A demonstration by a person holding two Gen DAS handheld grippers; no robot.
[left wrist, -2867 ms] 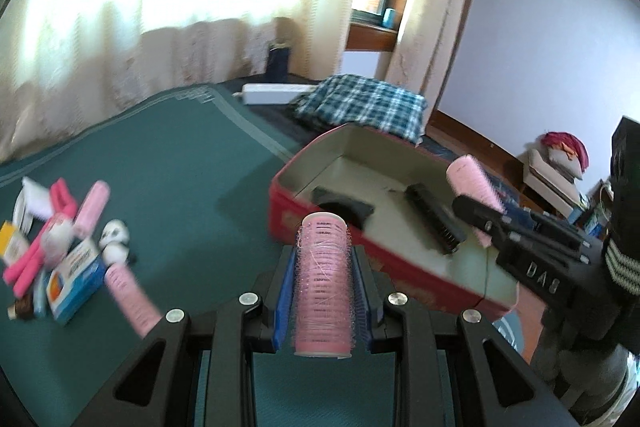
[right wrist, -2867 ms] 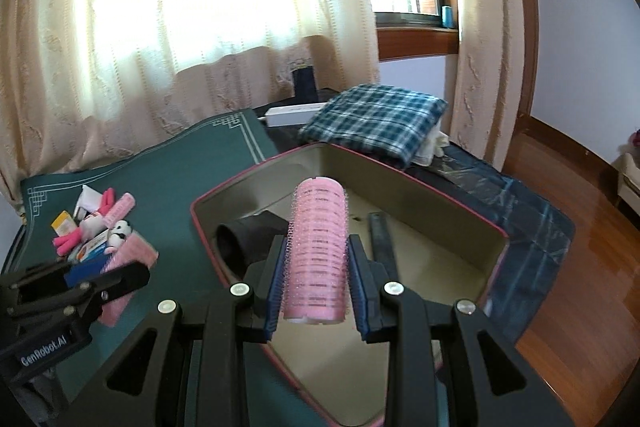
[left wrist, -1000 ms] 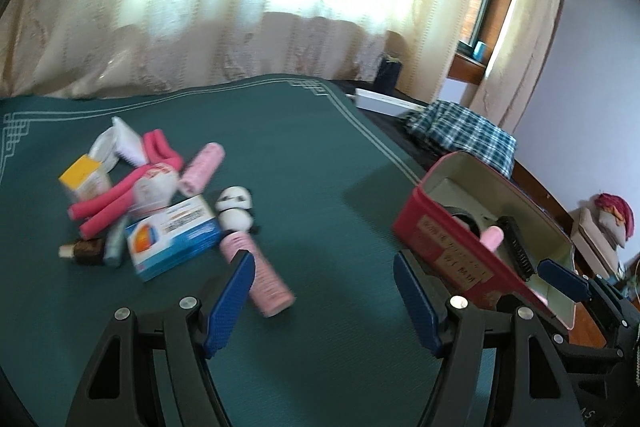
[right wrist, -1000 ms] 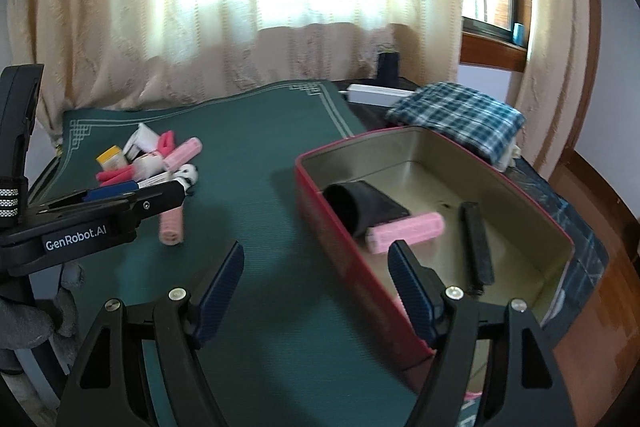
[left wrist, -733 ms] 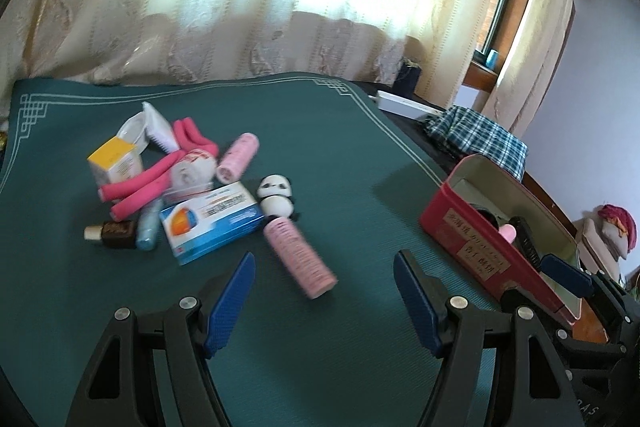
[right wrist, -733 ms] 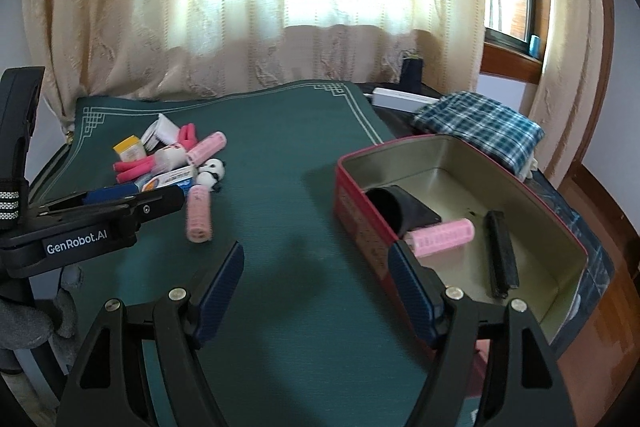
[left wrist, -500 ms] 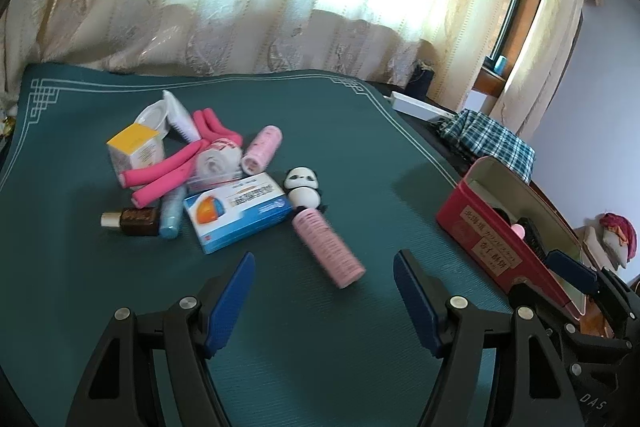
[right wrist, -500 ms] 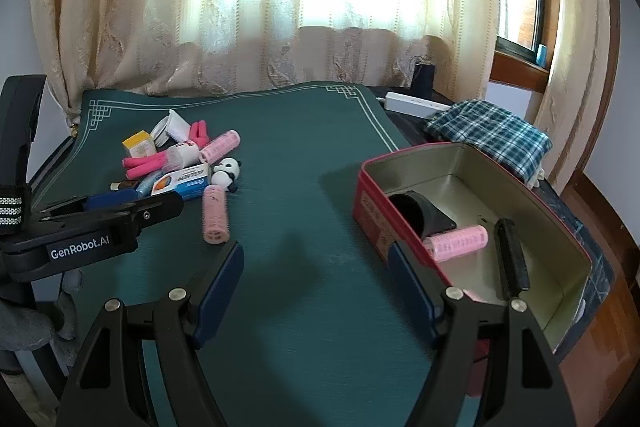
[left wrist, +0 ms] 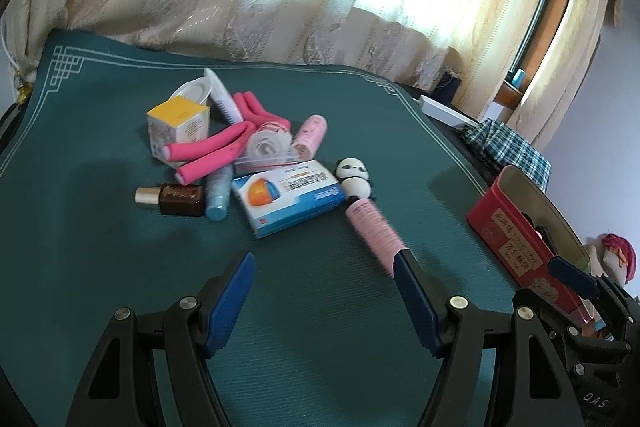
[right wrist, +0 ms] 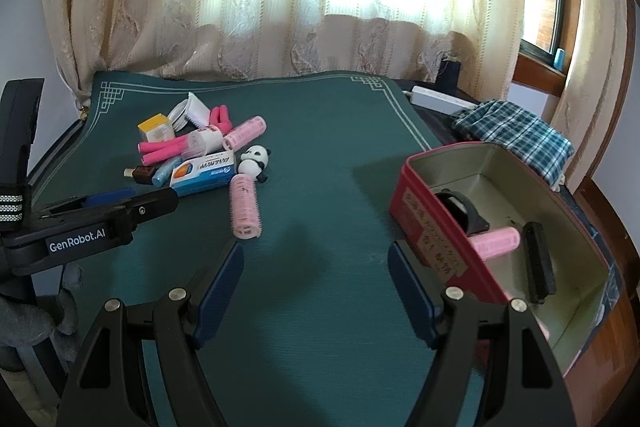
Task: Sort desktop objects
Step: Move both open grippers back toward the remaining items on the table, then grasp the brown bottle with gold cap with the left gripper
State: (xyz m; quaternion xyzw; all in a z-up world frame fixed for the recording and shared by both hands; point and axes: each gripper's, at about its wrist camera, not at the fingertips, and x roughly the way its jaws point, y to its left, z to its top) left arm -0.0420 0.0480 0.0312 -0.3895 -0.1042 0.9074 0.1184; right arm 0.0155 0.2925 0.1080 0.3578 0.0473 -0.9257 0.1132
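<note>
Green mat (right wrist: 328,155) lies under both grippers, left gripper (left wrist: 324,291) and right gripper (right wrist: 316,283) jaws spread, empty.

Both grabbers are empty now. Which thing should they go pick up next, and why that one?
Probably the pink hair roller lying alone on the green mat. It sits nearest the open left gripper, apart from the pile, and a matching roller already lies in the red tin. The right gripper is open too.

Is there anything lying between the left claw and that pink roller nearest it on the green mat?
Nothing visible does. The left claw is open, with only bare green mat before the pink roller, whose near end lies beside the claw's right-hand finger.
</note>
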